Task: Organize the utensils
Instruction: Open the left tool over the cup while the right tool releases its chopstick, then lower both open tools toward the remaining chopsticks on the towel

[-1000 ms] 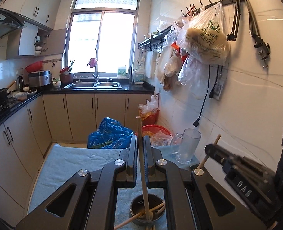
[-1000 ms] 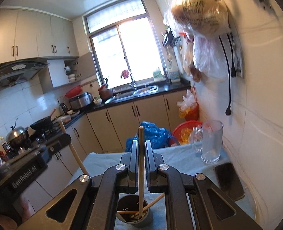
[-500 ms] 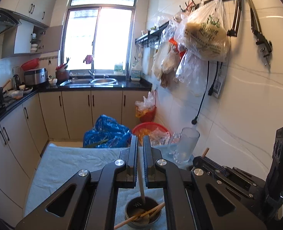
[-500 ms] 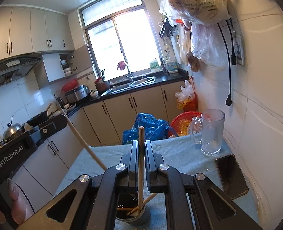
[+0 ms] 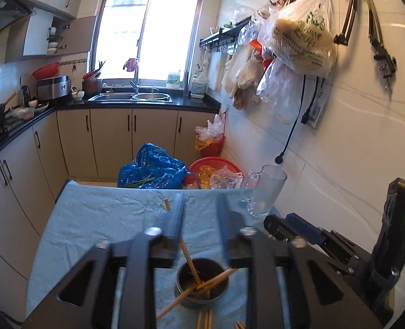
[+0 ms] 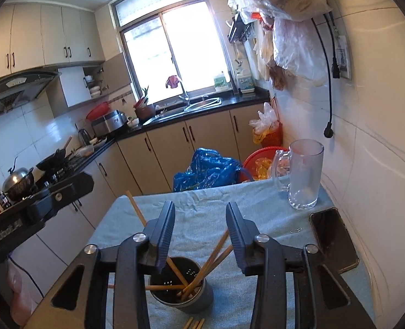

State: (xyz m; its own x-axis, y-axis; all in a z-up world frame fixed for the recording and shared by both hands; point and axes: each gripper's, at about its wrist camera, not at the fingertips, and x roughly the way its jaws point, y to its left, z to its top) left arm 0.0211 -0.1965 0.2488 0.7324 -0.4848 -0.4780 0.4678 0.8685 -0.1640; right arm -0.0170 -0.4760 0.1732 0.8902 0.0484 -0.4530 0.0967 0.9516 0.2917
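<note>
Both chopsticks (image 6: pixel 212 257) now dropped into holder (image 6: pixel 180 288), left gripper (image 5: pixel 199 213) and right gripper (image 6: pixel 199 224) jaws opening, empty.

A home kitchen: sink (image 5: pixel 131 96) under the window, beige cabinets (image 5: pixel 109 137) (wok (image 6: pixel 51 160) on stove).

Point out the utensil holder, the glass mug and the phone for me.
utensil holder (image 6: pixel 202 298), right wrist view, outer wall near the rim.
glass mug (image 6: pixel 305 172), right wrist view, middle of its body.
phone (image 6: pixel 332 240), right wrist view, centre of its dark screen.
</note>
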